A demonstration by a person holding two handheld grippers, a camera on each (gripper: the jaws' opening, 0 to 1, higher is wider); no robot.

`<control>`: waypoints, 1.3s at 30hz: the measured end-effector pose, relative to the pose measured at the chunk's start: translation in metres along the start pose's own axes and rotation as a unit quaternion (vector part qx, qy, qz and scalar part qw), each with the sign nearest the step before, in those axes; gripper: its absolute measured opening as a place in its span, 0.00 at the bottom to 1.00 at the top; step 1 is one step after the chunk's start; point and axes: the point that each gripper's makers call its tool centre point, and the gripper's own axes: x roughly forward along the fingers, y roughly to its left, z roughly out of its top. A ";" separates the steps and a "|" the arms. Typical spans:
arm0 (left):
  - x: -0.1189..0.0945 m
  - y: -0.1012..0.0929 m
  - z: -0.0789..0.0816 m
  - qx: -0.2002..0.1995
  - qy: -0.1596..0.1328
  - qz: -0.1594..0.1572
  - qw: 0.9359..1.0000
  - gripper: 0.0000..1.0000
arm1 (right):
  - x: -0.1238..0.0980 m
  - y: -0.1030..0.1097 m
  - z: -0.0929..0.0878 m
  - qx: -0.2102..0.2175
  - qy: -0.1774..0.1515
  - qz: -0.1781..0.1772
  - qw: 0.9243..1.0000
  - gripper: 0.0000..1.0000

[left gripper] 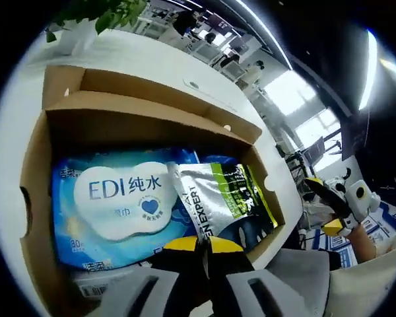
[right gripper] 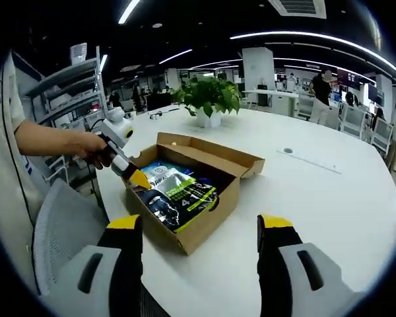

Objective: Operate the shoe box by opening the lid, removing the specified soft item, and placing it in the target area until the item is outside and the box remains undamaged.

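Observation:
An open cardboard shoe box (left gripper: 34, 165) lies under my left gripper (left gripper: 201, 246), its lid flap (left gripper: 125, 84) folded back. Inside are a blue wet-wipe pack (left gripper: 119, 198) and a silver, green and black pouch (left gripper: 224, 198). The yellow tips of my left gripper are pressed together at the pouch's near edge; whether they pinch it is hidden. In the right gripper view the box (right gripper: 197, 232) sits on the white table, with the left gripper (right gripper: 137, 178) dipping in at its left side. My right gripper (right gripper: 199, 224) is open and empty, short of the box.
A potted plant (right gripper: 208, 99) stands behind the box on the round white table (right gripper: 317, 198). A grey chair (right gripper: 59, 231) is at the table's left edge, beside the person's hand (right gripper: 89, 148). My right gripper (left gripper: 335, 210) shows beyond the box.

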 end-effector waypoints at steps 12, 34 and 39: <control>-0.011 -0.003 0.004 0.013 -0.018 0.011 1.000 0.00 | 0.017 0.016 0.001 0.001 0.015 0.035 0.999 0.61; -0.045 0.021 0.014 0.020 -0.053 0.039 0.998 0.00 | 0.082 0.049 -0.005 0.027 0.091 0.091 0.991 0.45; -0.048 0.026 0.014 0.021 -0.059 0.043 0.997 0.00 | 0.096 0.053 -0.007 0.025 0.109 0.097 0.989 0.44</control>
